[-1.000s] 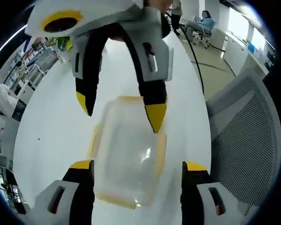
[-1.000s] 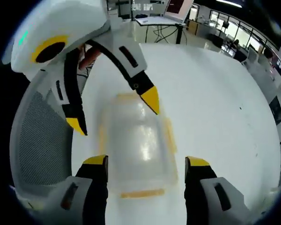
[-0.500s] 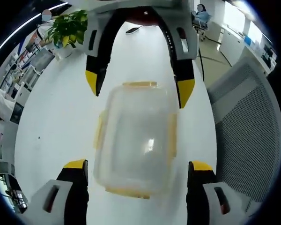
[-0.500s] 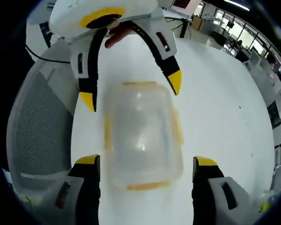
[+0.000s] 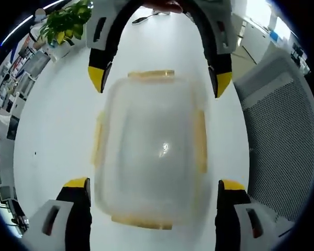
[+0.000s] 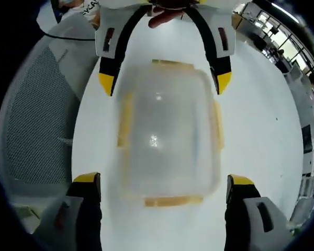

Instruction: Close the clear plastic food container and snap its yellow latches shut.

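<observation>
a: where is the container (image 5: 152,151) now?

b: it lies on the white table (image 5: 57,130), lid already on top, between the two grippers. in the left gripper view the left gripper (image 5: 152,196) has its jaws spread wide at both sides of the near end. the right gripper (image 5: 159,78) is spread in the same way around the far end.

a: and the yellow latches (image 6: 126,120)?

b: four of them, one on each side. the picture is blurred, so i cannot tell if any is snapped. beside the table stands a mesh chair (image 6: 36,120).

a: which step is this?

b: i think it is lining up over the closed lid. the next move needs a jaw tip pressing one latch down against the wall until it clicks.
</observation>
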